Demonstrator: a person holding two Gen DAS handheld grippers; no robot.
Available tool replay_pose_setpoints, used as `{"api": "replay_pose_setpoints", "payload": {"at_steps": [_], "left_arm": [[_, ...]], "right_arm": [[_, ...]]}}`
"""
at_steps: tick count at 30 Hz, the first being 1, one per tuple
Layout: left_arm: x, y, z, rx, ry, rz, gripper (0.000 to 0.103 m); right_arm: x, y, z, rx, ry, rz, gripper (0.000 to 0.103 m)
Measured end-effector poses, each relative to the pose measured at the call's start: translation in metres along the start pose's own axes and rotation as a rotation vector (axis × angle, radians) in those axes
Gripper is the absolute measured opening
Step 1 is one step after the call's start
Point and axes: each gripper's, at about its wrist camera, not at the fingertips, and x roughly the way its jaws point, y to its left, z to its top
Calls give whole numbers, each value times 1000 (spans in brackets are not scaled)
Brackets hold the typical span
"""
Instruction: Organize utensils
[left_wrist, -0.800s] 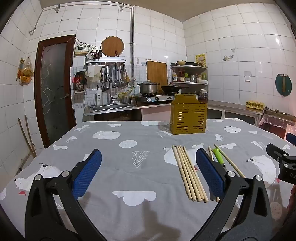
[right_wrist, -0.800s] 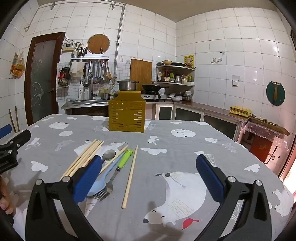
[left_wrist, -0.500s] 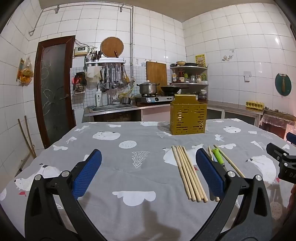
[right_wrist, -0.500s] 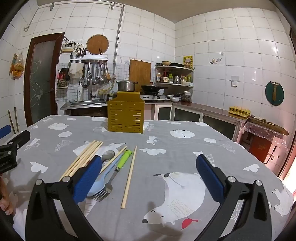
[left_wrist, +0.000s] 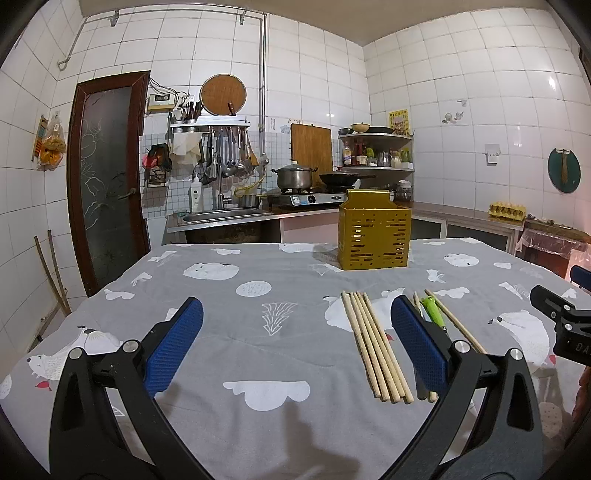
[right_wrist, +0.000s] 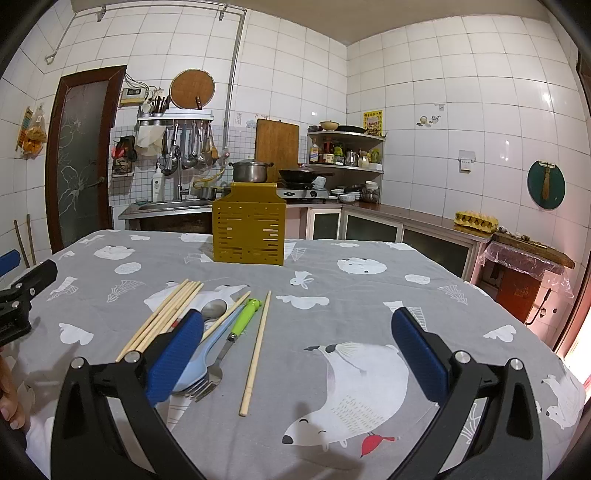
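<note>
A yellow slotted utensil holder (left_wrist: 373, 230) (right_wrist: 249, 230) stands upright at the far middle of the table. Several wooden chopsticks (left_wrist: 373, 345) (right_wrist: 162, 315) lie bundled on the cloth. Beside them lie a spoon (right_wrist: 214, 309), a green-handled fork (right_wrist: 236, 332) (left_wrist: 433, 312) and a single chopstick (right_wrist: 257, 347). A blue-handled utensil (right_wrist: 199, 360) lies partly behind my right gripper's left finger. My left gripper (left_wrist: 297, 343) hovers open left of the bundle. My right gripper (right_wrist: 297, 350) is open to the right of the utensils, nothing between its fingers.
The table (left_wrist: 258, 280) wears a grey cloth with white animal prints. Behind it are a sink, stove with pot and wok (right_wrist: 251, 171), shelves and a door (left_wrist: 107, 177). A counter with an egg tray (right_wrist: 474, 219) runs along the right wall.
</note>
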Motion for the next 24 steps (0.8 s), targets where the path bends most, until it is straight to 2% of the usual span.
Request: {"api": "replay_pose_setpoints", "payload": {"at_steps": [20, 24], "left_arm": [[3, -4, 5, -1, -4, -1, 98], [-7, 0, 7, -3, -9, -3, 98]], "right_arm": [[0, 0, 0, 2, -1, 0, 99], [-3, -5, 3, 5, -2, -3, 99]]}}
